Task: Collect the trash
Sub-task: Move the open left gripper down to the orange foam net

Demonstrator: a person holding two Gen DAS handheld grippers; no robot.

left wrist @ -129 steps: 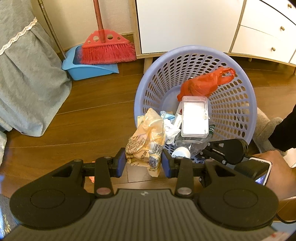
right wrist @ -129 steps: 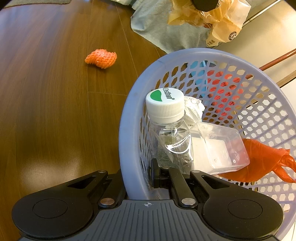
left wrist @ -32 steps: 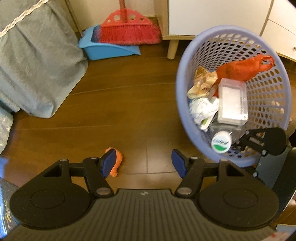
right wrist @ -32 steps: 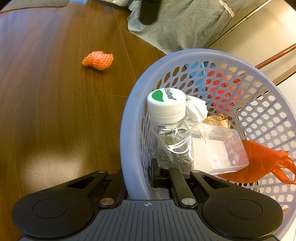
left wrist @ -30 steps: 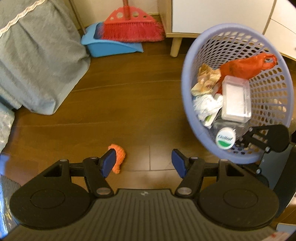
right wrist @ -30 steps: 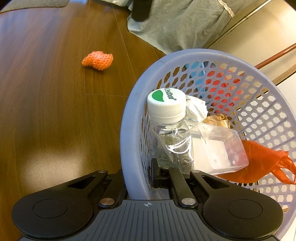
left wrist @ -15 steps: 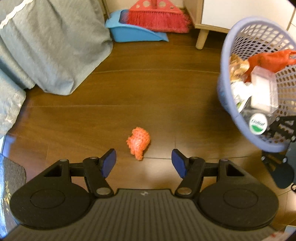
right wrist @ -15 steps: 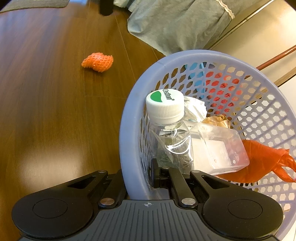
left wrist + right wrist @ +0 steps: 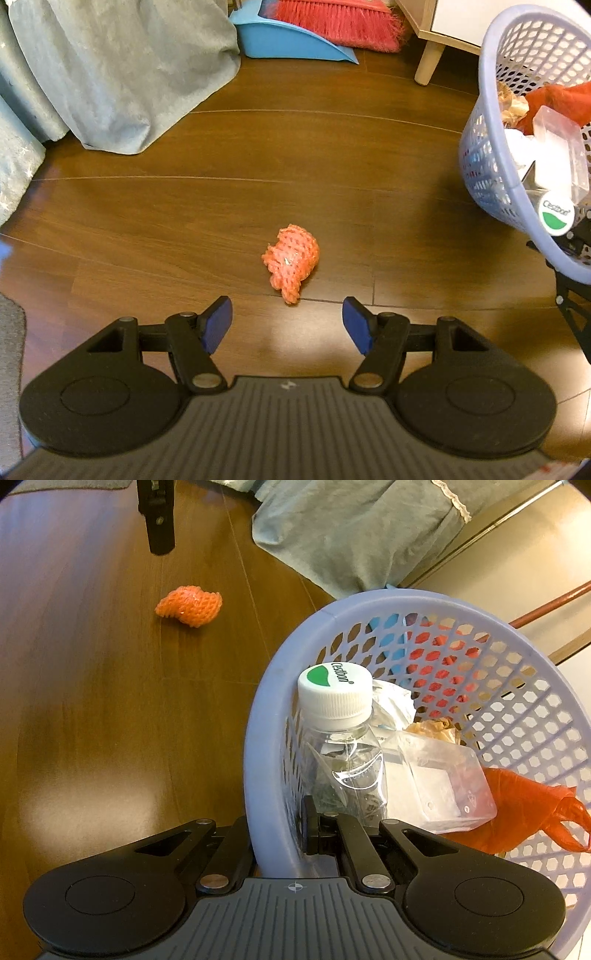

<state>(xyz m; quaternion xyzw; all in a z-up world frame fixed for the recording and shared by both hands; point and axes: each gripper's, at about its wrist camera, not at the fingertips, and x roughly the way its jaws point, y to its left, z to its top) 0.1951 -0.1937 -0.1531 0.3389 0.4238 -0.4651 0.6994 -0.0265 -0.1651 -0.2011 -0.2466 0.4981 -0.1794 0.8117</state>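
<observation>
An orange foam net (image 9: 291, 260) lies on the wooden floor, just ahead of my left gripper (image 9: 287, 323), which is open and empty above it. The same orange foam net (image 9: 189, 606) shows far left in the right wrist view, with a black part of the left gripper (image 9: 157, 517) beyond it. My right gripper (image 9: 276, 830) is shut on the rim of the lilac basket (image 9: 255, 760). That lilac basket (image 9: 480, 122) holds a clear bottle (image 9: 341, 746) with a white cap, a clear plastic box (image 9: 439, 786), a red bag (image 9: 524, 812), crumpled paper and a brown wrapper.
A grey-green bedspread (image 9: 110, 74) hangs to the floor at the left. A blue dustpan (image 9: 291, 42) and red broom (image 9: 336, 16) lie at the back by a white cabinet's wooden leg (image 9: 426, 64). A dark mat edge (image 9: 9, 332) is at the near left.
My left gripper dropped the brown wrapper into the basket, opened, and swung left and down over the orange foam net. The right gripper stays clamped on the basket rim.
</observation>
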